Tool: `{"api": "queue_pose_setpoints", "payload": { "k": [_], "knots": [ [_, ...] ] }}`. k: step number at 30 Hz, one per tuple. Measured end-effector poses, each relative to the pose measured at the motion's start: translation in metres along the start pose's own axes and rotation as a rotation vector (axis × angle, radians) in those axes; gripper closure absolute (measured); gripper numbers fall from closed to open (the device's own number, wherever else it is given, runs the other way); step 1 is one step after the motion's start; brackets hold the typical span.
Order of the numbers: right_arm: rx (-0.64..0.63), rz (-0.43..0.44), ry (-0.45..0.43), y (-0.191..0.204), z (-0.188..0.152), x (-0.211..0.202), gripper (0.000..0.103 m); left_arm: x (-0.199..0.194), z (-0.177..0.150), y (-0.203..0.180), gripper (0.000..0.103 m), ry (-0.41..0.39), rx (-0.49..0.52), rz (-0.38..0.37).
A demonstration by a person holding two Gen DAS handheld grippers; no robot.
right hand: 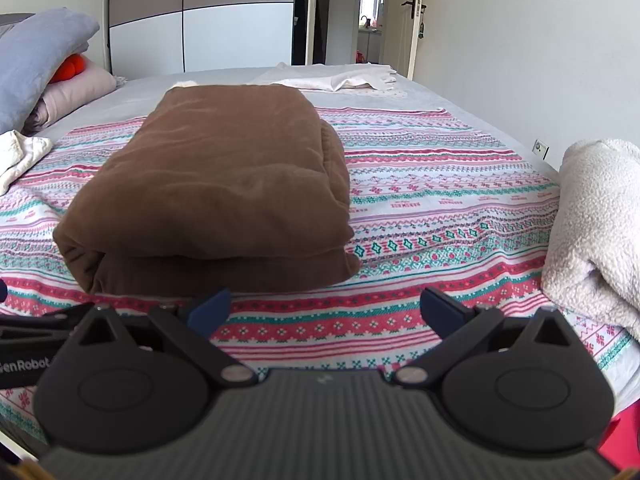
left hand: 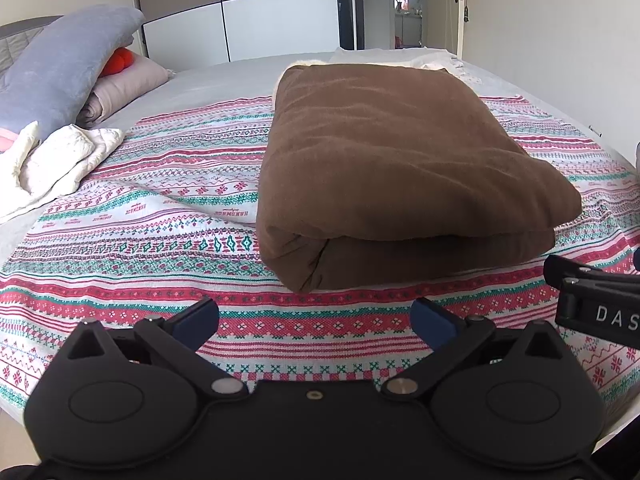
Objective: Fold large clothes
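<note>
Big bed [left hand: 224, 72] with a grey sheet, filling most of both views. On top of it, a striped cover [left hand: 168, 216] in pink, red, green and white, spread flat.

In the middle of that cover, a brown blanket [left hand: 384, 160], folded into a thick, soft block with the fold edge turned toward the cameras. Lying still, touched by nothing.

At the head of the bed on the left, a grey pillow [left hand: 60, 68] leaning on a pink pillow [left hand: 128, 80], with something orange [left hand: 118, 60] tucked between them. Near them, a crumpled white cloth [left hand: 60, 156]. At the far side of the bed, another flat white cloth [right hand: 340, 80]. On the right edge in the right wrist view, a fluffy cream blanket [right hand: 596, 232], rolled up, well apart from the brown one.

Behind the bed, a wardrobe [right hand: 200, 12] with white and grey doors, and an open door [right hand: 412, 12] to the right.

Left gripper [left hand: 316, 320] held low and level over the striped cover, pointing at the near edge of the brown blanket, just short of it. Blue fingertips [left hand: 200, 316] spread wide, nothing between them, nothing touched.

Right gripper [right hand: 326, 312] held the same way, close beside the left one, a bit to the right of the blanket. Fingertips [right hand: 440, 308] wide apart too, empty, gripping nothing.
</note>
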State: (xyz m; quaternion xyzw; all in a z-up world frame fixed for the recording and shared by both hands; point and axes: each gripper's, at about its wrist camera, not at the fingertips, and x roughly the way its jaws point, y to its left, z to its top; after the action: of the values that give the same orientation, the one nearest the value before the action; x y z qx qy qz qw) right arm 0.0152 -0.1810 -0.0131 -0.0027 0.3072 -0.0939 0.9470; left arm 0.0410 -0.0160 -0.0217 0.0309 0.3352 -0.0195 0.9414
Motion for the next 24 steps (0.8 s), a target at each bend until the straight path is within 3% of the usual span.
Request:
{"api": "queue_pose_setpoints", "payload": {
  "k": [24],
  "knots": [
    [-0.004, 0.001, 0.006, -0.0018, -0.0026, 0.002, 0.0, 0.002, -0.0016, 0.0019, 0.0, 0.006, -0.002, -0.008]
  ]
}}
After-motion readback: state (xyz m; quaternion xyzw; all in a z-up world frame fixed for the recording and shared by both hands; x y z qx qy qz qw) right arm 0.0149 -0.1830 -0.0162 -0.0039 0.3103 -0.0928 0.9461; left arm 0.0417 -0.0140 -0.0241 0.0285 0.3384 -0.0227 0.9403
